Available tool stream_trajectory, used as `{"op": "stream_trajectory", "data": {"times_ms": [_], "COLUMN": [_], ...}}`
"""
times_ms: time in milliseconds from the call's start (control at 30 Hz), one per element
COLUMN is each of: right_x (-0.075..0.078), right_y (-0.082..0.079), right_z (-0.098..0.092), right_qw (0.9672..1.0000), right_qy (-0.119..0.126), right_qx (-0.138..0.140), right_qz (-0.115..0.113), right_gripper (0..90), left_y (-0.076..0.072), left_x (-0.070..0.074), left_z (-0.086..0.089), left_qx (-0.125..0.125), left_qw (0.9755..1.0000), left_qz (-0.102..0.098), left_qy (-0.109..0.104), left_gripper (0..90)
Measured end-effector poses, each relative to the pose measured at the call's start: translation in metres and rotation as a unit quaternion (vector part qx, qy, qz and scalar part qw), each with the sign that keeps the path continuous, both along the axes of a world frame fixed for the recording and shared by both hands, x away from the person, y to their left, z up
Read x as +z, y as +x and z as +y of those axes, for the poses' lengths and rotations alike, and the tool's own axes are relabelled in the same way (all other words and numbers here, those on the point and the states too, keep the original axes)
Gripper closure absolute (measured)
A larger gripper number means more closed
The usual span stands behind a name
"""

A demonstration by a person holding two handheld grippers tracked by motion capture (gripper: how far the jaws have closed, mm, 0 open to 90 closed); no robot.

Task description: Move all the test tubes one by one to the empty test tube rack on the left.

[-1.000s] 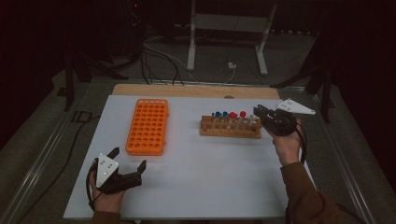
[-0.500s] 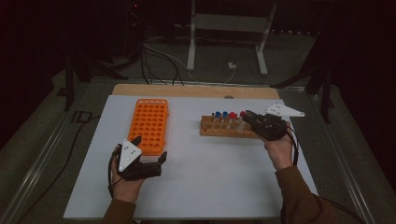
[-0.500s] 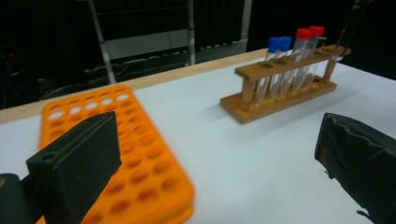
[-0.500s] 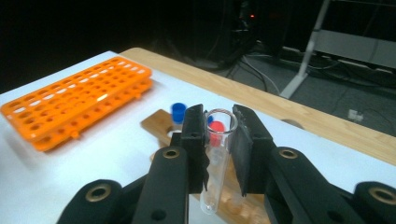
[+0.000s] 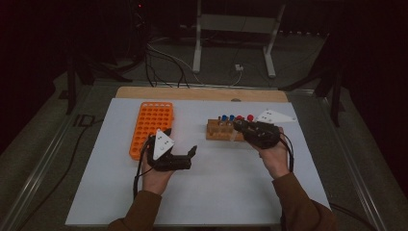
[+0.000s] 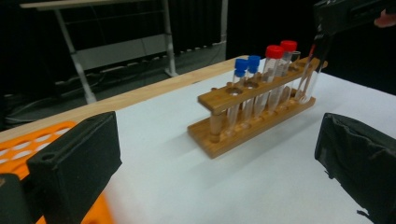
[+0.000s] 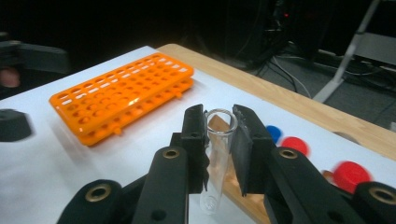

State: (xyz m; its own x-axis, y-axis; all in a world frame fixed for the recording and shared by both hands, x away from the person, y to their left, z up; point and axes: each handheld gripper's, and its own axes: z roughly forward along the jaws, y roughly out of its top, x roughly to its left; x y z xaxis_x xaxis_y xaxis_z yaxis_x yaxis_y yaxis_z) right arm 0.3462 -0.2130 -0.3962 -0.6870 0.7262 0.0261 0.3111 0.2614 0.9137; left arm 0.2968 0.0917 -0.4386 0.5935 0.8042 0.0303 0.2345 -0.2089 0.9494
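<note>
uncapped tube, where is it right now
Clamped in the right gripper, the uncapped tube stands at the wooden rack's end beside the red-capped tubes.

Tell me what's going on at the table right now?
A person works with a gripper in each hand. The right gripper is shut on an uncapped glass tube just above the wooden rack, which holds blue- and red-capped tubes. The left gripper is open and holds nothing, beside the orange rack, whose holes look empty.
</note>
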Motion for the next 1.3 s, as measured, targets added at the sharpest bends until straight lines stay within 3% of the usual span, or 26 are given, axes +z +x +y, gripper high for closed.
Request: {"op": "stream_trajectory", "data": {"times_ms": [300,433,500,567,600,700,833,1100,1233,1300], "right_x": [-0.004,-0.005,-0.005,-0.005,-0.005,-0.006,-0.008,-0.009,-0.009,-0.009], "right_y": [-0.003,-0.004,-0.006,-0.006,-0.006,-0.007,-0.007,-0.008,-0.008,-0.007], "right_z": [0.027,0.034,0.039,0.04,0.043,0.046,0.049,0.053,0.053,0.051], "right_qw": [0.9995,0.9992,0.9989,0.9988,0.9985,0.9981,0.9978,0.9973,0.9973,0.9968], "right_qy": [0.001,0.001,0.003,0.003,0.007,0.01,0.01,0.01,0.01,0.023], "right_qx": [0.031,0.04,0.047,0.048,0.053,0.058,0.063,0.07,0.069,0.072], "right_qz": [0.006,0.007,0.009,0.009,0.012,0.015,0.018,0.021,0.022,0.027], "right_gripper": [76.5,76.5,76.5,76.5,76.5,76.5,76.5,76.5,76.1,66.9], "left_y": [0.013,0.016,0.018,0.019,0.02,0.021,0.022,0.023,0.022,0.024], "left_x": [-0.005,-0.005,-0.005,-0.005,-0.005,-0.005,-0.004,-0.003,-0.003,-0.004], "left_z": [-0.03,-0.046,-0.052,-0.056,-0.057,-0.06,-0.062,-0.062,-0.064,-0.063], "left_qx": [-0.024,-0.037,-0.043,-0.047,-0.052,-0.07,-0.08,-0.089,-0.093,-0.088], "left_qw": [0.9996,0.9991,0.9989,0.9986,0.9984,0.9972,0.9965,0.9957,0.9954,0.9957], "left_qz": [0.016,0.016,0.016,0.019,0.02,0.022,0.021,0.025,0.021,0.024], "left_qy": [0.003,0.016,0.011,0.012,0.01,0.01,0.008,0.005,0.013,0.017], "left_gripper": [6.6,9.4,16.9,18.5,28.1,42.9,55.8,72.5,75.3,75.5]}}
